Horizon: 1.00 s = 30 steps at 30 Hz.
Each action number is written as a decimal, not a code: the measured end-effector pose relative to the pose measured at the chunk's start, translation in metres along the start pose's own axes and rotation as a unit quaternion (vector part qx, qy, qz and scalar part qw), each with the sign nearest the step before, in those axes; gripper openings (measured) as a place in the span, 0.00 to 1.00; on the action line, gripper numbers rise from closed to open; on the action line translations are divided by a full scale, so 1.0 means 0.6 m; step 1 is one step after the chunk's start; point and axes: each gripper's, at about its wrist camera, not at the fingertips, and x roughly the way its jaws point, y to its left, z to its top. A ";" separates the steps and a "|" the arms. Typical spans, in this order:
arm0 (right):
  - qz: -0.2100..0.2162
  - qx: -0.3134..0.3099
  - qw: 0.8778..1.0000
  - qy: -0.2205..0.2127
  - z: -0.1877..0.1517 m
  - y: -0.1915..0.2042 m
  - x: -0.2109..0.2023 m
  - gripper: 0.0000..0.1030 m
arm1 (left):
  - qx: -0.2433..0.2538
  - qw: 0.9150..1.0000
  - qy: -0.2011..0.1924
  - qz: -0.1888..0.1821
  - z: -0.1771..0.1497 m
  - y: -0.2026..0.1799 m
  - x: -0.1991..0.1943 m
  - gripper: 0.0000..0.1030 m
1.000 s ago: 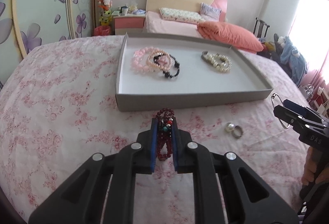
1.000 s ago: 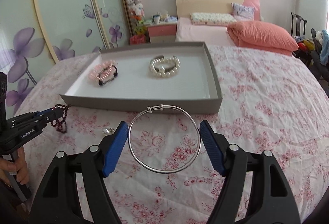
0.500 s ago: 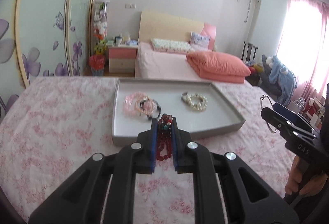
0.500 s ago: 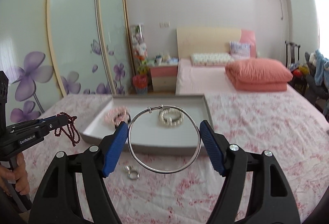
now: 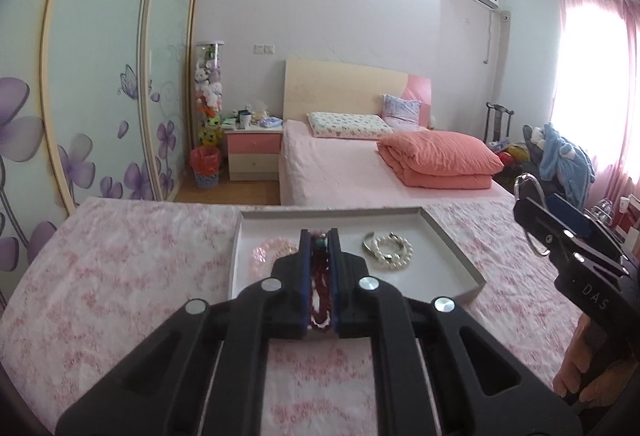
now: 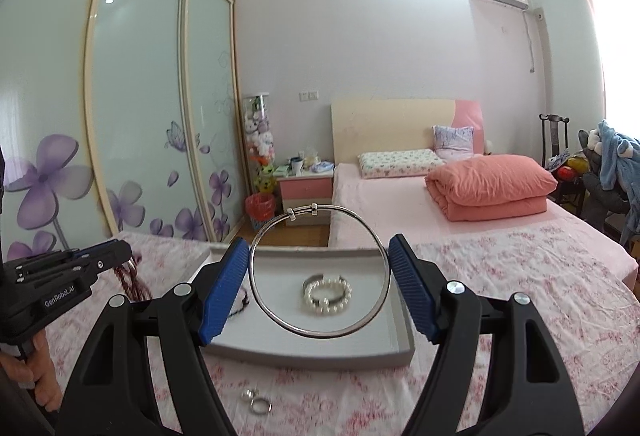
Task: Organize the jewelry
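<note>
A: What do we have in the left gripper (image 5: 320, 276)?

B: Its jaws are pinched onto a dark red bead bracelet (image 5: 320, 288), which hangs between the blue pads, lifted clear of the floral bedspread (image 5: 120, 276). In the log the figure dips at the last reading, so the jaws are closing a touch tighter on the beads.

A: And the right gripper (image 6: 320, 288)?

B: We see its jaws spread wide, each pad pressed against one side of a thin silver bangle (image 6: 260, 236), so the ring is held upright between them.

A: Where is the tray (image 6: 404, 332)?

B: The grey tray lies on the bedspread in front of both grippers. A pearl bracelet (image 6: 327, 294) sits toward its right side, and a pink bead bracelet (image 5: 272, 250) toward its left edge, partly hidden behind the left gripper.

A: Anything outside the tray?

B: Two small rings (image 6: 256, 400) lie on the bedspread just before the tray's near edge.
</note>
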 end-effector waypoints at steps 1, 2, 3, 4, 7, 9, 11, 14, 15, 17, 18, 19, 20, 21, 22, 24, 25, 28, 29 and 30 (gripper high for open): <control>-0.001 0.002 1.000 -0.003 0.004 -0.001 0.004 0.70 | -0.002 1.000 -0.001 0.001 0.002 0.001 0.001 0.09; -0.001 0.003 1.000 -0.004 0.004 -0.001 0.007 0.70 | -0.004 1.000 -0.002 0.003 0.006 0.001 0.007 0.08; -0.001 0.004 1.000 -0.006 0.006 -0.002 0.011 0.70 | -0.004 1.000 -0.004 0.004 0.009 0.000 0.010 0.05; -0.001 0.005 1.000 -0.007 0.007 -0.003 0.013 0.70 | -0.003 1.000 -0.006 0.005 0.012 -0.001 0.015 0.05; 0.001 0.009 1.000 0.000 0.003 0.000 0.044 0.70 | 0.002 1.000 -0.003 -0.006 0.016 -0.006 0.047 0.02; -0.001 0.012 1.000 0.015 -0.005 0.003 0.075 0.70 | 0.004 1.000 0.002 -0.011 0.018 -0.007 0.080 0.01; -0.001 0.016 0.999 0.032 -0.014 0.003 0.100 0.70 | -0.011 1.000 0.025 -0.010 0.021 -0.001 0.114 0.01; 0.007 0.029 0.998 0.055 -0.028 -0.005 0.118 0.70 | -0.037 0.998 0.053 -0.024 0.023 0.023 0.121 0.01; 0.007 0.024 0.998 0.057 -0.033 -0.005 0.118 0.70 | -0.039 0.997 0.058 -0.033 0.016 0.030 0.114 0.02; 0.004 0.016 0.998 0.060 -0.040 -0.006 0.116 0.70 | -0.029 0.996 0.081 -0.040 -0.011 0.042 0.100 0.04; 0.005 0.016 0.998 0.063 -0.043 -0.007 0.115 0.70 | -0.023 0.994 0.099 -0.042 -0.034 0.046 0.097 0.10; 0.007 0.018 0.998 0.067 -0.047 -0.008 0.114 0.70 | -0.019 0.993 0.112 -0.040 -0.050 0.047 0.097 0.17; 0.008 0.019 0.997 0.070 -0.049 -0.006 0.114 0.70 | -0.017 0.990 0.134 -0.036 -0.075 0.049 0.100 0.30; 0.010 0.019 0.997 0.072 -0.051 -0.005 0.113 0.70 | -0.016 0.988 0.151 -0.037 -0.096 0.050 0.105 0.33; 0.012 0.019 0.997 0.074 -0.052 -0.004 0.113 0.70 | -0.012 0.985 0.169 -0.037 -0.114 0.047 0.113 0.33; 0.012 0.018 0.997 0.075 -0.051 -0.001 0.112 0.70 | -0.004 0.980 0.194 -0.037 -0.137 0.040 0.129 0.38; 0.013 0.018 0.997 0.075 -0.051 -0.001 0.108 0.70 | 0.001 0.977 0.210 -0.036 -0.147 0.033 0.140 0.41; 0.013 0.018 0.997 0.073 -0.049 -0.007 0.101 0.70 | 0.014 0.974 0.225 -0.033 -0.159 0.021 0.157 0.50; 0.012 0.019 0.997 0.073 -0.048 -0.010 0.099 0.70 | 0.022 0.973 0.227 -0.025 -0.161 0.016 0.163 0.56; 0.011 0.021 0.997 0.073 -0.048 -0.013 0.098 0.70 | 0.026 0.973 0.230 -0.015 -0.162 0.014 0.169 0.58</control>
